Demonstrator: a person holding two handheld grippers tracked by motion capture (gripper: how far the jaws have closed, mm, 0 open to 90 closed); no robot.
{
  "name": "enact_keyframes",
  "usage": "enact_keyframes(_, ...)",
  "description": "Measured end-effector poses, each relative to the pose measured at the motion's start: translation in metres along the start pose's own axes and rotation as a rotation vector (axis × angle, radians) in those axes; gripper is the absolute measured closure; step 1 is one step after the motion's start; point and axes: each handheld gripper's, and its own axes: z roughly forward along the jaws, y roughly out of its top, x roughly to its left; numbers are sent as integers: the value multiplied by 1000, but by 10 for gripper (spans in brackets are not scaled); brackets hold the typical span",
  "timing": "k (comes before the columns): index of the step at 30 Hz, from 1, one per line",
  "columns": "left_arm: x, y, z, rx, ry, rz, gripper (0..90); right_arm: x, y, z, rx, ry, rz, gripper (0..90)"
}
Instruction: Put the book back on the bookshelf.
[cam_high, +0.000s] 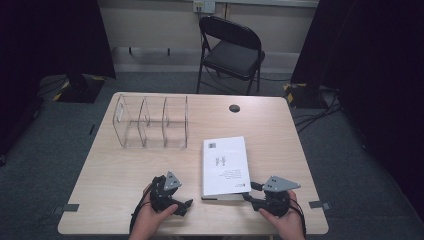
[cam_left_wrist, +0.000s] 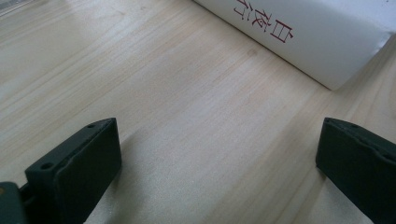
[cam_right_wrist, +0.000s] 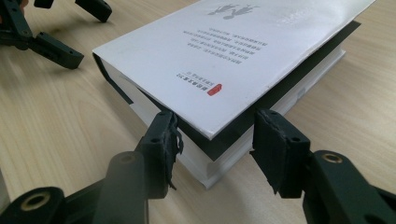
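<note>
A thick white book lies flat on the wooden table, back cover up, with a dark inner cover under its white jacket. My right gripper sits at the book's near right corner. In the right gripper view its jaws straddle that corner: the left pad is against the book's near edge and the right pad stands apart, so it is open. My left gripper rests left of the book, wide open over bare wood, with the book's spine ahead of it.
A clear acrylic organizer with three compartments stands at the back left of the table. A round black grommet is set near the far edge. A black folding chair stands behind the table. The left gripper also appears beyond the book.
</note>
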Motion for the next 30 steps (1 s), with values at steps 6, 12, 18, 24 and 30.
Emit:
enact_keyframes(6, 0, 0, 0, -1, 0, -1, 0, 3, -11, 15, 101, -12, 32, 441)
enact_keyframes(12, 0, 0, 0, 0, -1, -1, 0, 5, -8, 28, 129, -24, -14, 470)
enact_keyframes(18, -2, 4, -1, -38, -25, 9, 143, 7, -4, 25, 114, -32, -22, 476)
enact_keyframes(24, -15, 25, -15, -159, -61, 79, 207, 6, 0, 19, 76, -19, -7, 496)
enact_keyframes(30, -40, 52, -11, -192, -137, 152, 161, 5, 2, 17, 62, -13, 20, 511)
